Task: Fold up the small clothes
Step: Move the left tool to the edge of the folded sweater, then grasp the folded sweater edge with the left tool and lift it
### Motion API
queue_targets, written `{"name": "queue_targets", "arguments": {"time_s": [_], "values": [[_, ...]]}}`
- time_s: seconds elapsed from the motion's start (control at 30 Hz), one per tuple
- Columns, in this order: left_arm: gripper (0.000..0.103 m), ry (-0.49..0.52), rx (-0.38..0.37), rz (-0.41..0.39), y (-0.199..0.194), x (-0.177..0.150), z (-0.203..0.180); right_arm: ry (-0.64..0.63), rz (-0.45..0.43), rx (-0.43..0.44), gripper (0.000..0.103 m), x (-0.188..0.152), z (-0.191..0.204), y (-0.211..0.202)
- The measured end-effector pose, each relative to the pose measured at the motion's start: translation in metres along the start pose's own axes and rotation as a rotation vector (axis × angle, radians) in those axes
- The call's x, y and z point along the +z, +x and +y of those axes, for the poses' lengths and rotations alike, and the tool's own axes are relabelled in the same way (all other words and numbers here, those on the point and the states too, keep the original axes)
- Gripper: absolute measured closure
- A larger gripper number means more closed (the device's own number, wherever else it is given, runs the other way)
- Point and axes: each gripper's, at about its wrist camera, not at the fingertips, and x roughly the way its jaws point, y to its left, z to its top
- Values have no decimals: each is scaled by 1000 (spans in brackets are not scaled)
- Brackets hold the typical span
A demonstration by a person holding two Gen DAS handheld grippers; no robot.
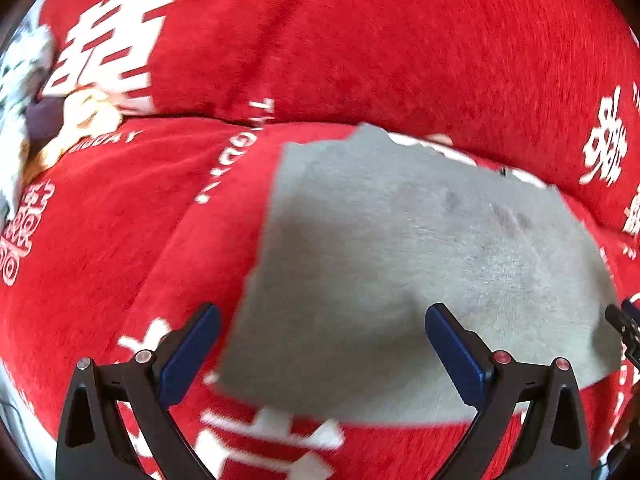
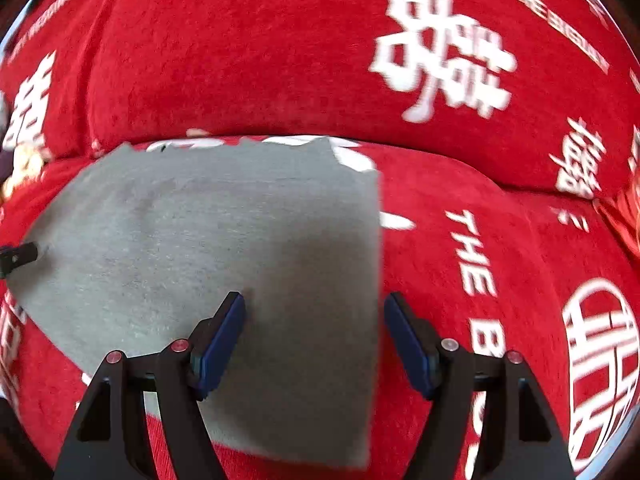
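Observation:
A grey garment (image 1: 420, 264) lies flat on a red sofa seat, folded to a rough rectangle. My left gripper (image 1: 322, 316) is open and empty, hovering over the garment's left front edge. The garment also shows in the right wrist view (image 2: 224, 240). My right gripper (image 2: 314, 304) is open and empty, straddling the garment's right edge near its front corner. The tip of the right gripper (image 1: 624, 328) shows at the far right of the left wrist view; the left gripper's tip (image 2: 20, 256) shows at the far left of the right wrist view.
The red sofa cover (image 2: 480, 280) with white characters and lettering spans the seat and backrest (image 1: 360, 40). A pile of white, purple and tan items (image 1: 36, 112) lies at the far left of the seat.

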Motion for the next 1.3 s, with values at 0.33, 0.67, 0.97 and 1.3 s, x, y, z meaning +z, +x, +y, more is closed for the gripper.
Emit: {"name": "queue_targets", "arguments": {"time_s": [0.33,0.67,0.97,1.3], "values": [[1,-383,-320,22,0,-56,108,-31,-21,114,27,-62,54,-21],[1,-357,-474,42,25,-29,78,-143,14,137,27,-80,99,-19],[1,-380,-707,-38,45,-13,75,-156,46,88,27,-63,107,-13],[84,-413,-714,12,58,-17,75,-229,49,120,27,29,157,5]]}}
